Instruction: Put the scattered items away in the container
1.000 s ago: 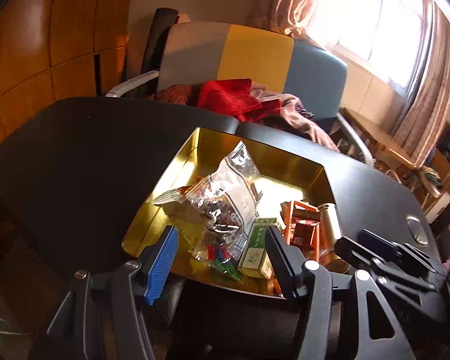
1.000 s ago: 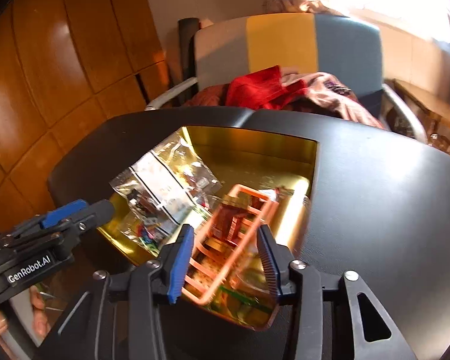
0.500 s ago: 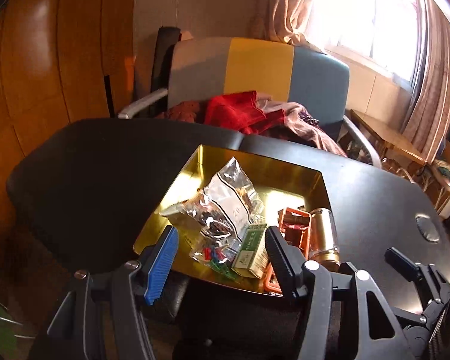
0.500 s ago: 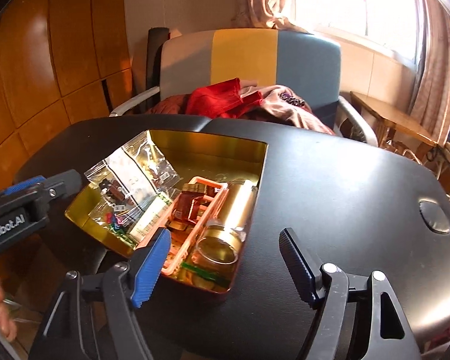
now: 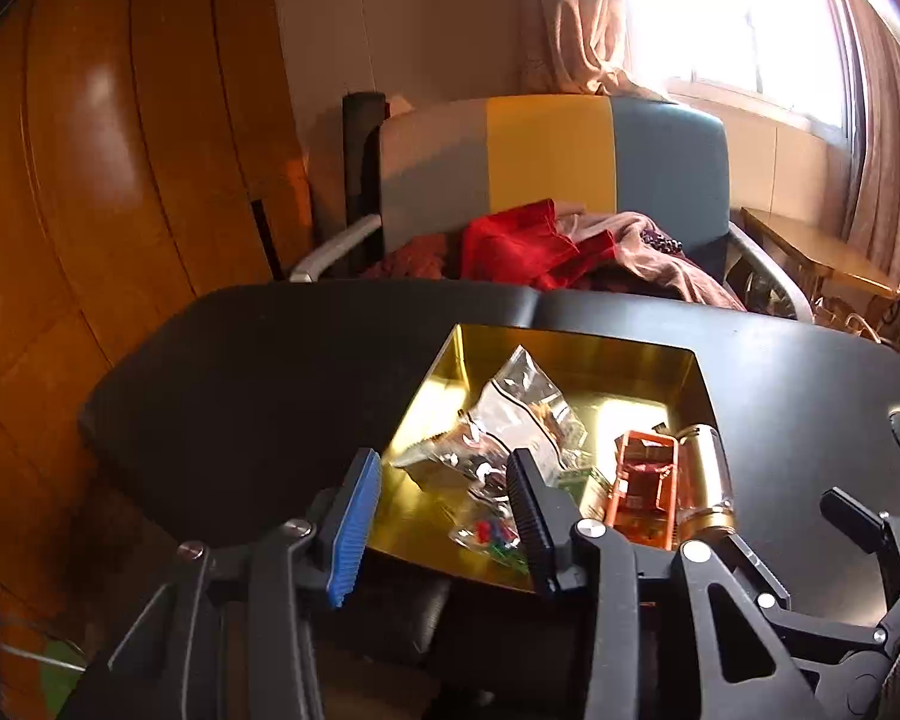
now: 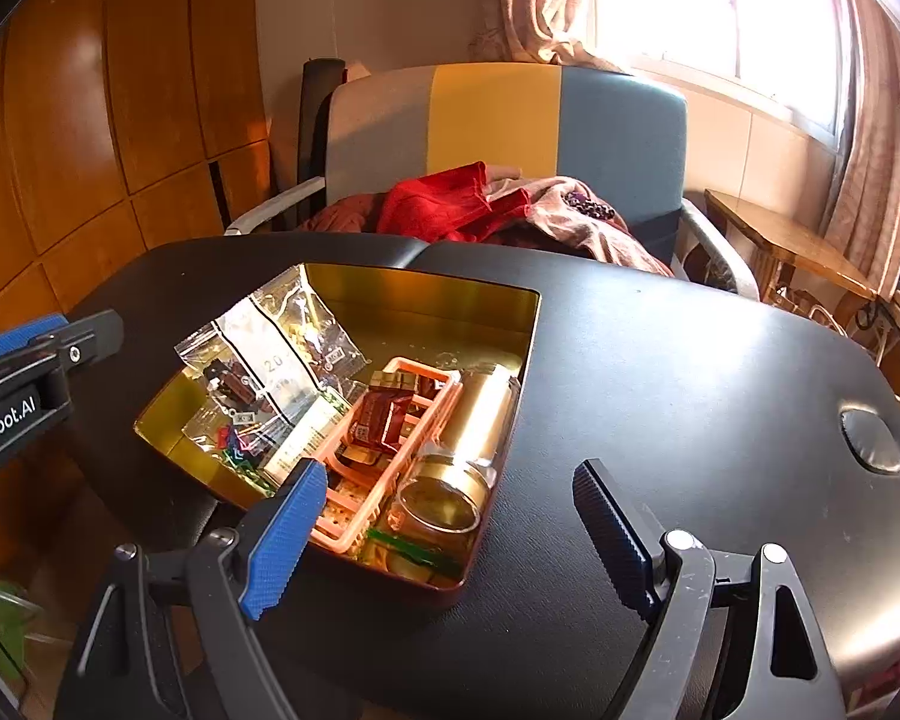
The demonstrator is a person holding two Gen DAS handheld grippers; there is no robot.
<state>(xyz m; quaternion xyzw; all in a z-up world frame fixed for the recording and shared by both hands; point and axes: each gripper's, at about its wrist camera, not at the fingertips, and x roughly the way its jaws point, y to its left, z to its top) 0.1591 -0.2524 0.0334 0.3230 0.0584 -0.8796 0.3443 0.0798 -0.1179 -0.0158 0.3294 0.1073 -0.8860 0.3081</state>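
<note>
I see the shallow gold metal tin [image 6: 450,294] sitting on the black table [image 6: 690,372], near its left front edge, and everything scattered appears to be in it already.

At the tin's right wall lies a gold cylindrical jar [image 6: 468,438] on its side, mouth toward me. I judge it the heaviest and most slippery piece, smooth and possibly breakable; I would take it across the middle of its body. Touching its left side is a pink plastic slotted basket [image 6: 390,444] holding dark red packets [image 6: 384,414]. It looks light and stiff, best pinched by a rim. Further left, clear zip bags [image 6: 282,354] of small parts lean over the far-left corner, light, limp and slick, so I would pinch a flat corner. A pale green-printed box [image 6: 300,444] lies between bags and basket.

My right gripper [image 6: 450,534] hangs just in front of the tin, fingers spread wide, holding nothing. My left gripper [image 5: 444,510] hovers at the tin's near edge, fingers moderately apart and empty.

The rest of the table looks bare, so I judge the job essentially finished.
</note>
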